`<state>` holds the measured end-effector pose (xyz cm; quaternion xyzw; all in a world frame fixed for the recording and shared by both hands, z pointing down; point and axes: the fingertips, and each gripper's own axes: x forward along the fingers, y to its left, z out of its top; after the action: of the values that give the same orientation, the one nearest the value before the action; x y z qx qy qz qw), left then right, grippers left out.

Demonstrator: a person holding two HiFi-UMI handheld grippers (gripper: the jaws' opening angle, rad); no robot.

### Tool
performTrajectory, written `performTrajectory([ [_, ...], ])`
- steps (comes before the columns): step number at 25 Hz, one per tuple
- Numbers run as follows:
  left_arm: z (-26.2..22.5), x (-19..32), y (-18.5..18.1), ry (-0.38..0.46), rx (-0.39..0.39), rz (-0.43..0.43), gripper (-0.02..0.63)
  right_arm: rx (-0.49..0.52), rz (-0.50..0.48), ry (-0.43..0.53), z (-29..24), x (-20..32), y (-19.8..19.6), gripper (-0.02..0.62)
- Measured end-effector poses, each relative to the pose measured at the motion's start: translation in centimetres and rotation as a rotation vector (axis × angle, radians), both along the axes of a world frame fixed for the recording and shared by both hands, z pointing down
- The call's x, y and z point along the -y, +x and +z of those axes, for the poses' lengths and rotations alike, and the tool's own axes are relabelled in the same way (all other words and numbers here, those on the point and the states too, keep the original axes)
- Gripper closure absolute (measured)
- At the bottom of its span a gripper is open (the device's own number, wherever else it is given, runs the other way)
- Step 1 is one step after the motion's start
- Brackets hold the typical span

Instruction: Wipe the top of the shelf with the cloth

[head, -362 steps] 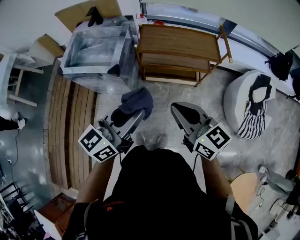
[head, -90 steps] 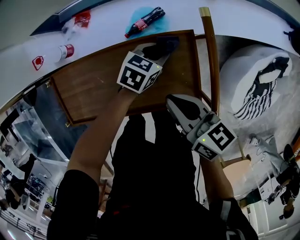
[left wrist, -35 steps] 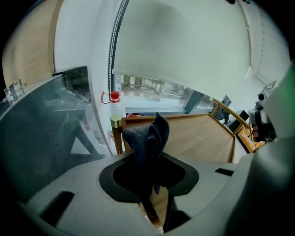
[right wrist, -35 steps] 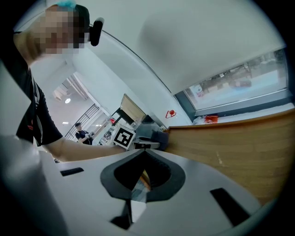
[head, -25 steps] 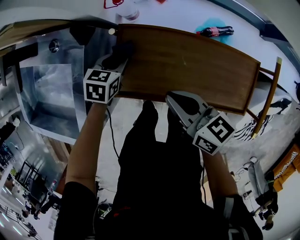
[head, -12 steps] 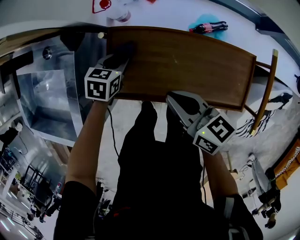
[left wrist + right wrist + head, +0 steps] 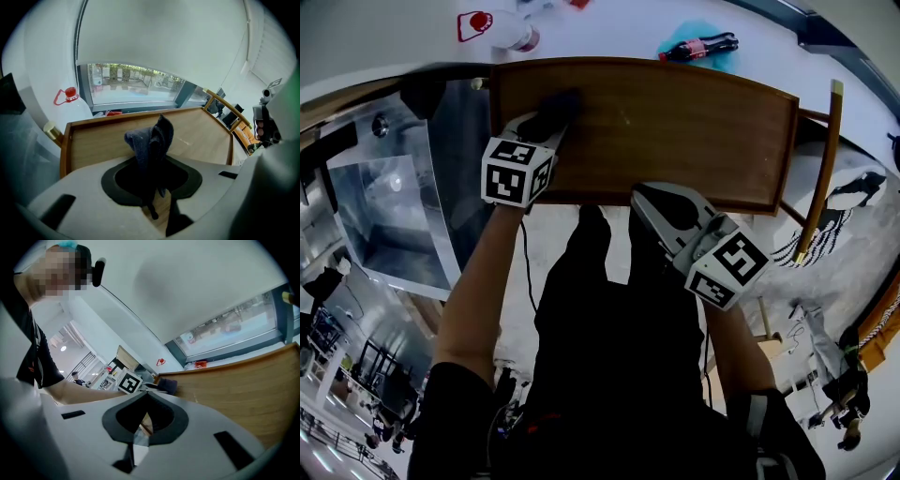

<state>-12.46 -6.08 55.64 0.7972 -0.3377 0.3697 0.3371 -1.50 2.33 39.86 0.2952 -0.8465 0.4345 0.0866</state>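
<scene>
A: Layout, big to small?
B: Wooden shelf top (image 7: 675, 122) across the upper centre of the head view, raised lip round the edge. Shiny metal box (image 7: 389, 206) at the left edge. Then left gripper (image 7: 544, 122) over the upper left of the board, and right gripper (image 7: 652, 199) at centre, just off the near lip. Smallest: dark cloth (image 7: 561, 101), plus a bottle (image 7: 698, 45) at the top, beyond the shelf.
A: Jaw state?
B: Left: closed onto the cloth, pinched low, with the bunch standing up ahead of the jaws in the left gripper view. Right: jaws together, nothing between, idle.
A: Cloth location exactly?
B: Over the board near its left end, upper left of the head view. Probably touching the wood, not confirmable from here.
A: Handling?
B: Soft, light and floppy by the look. No breakage risk. Likely to fold and drag rather than lie flat, and to slide easily on smooth wood. Best taken at the bunched middle, as now, leaving loose fabric ahead to sweep. Press down lightly for real contact. Watch for snagging at the lip.
</scene>
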Motion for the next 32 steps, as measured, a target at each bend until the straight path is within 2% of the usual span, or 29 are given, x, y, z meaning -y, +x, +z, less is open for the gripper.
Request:
performTrajectory([
  [24,0.2,-1.8,15.5,-0.020,-0.035,0.151,0.486,0.006,0.140,0.005,-0.2,-2.0,12.0,0.591],
  [32,0.2,-3.3,22.2,-0.028,-0.063,0.225,0.486,0.007,0.184,0.007,-0.1,-2.8,15.8,0.591],
])
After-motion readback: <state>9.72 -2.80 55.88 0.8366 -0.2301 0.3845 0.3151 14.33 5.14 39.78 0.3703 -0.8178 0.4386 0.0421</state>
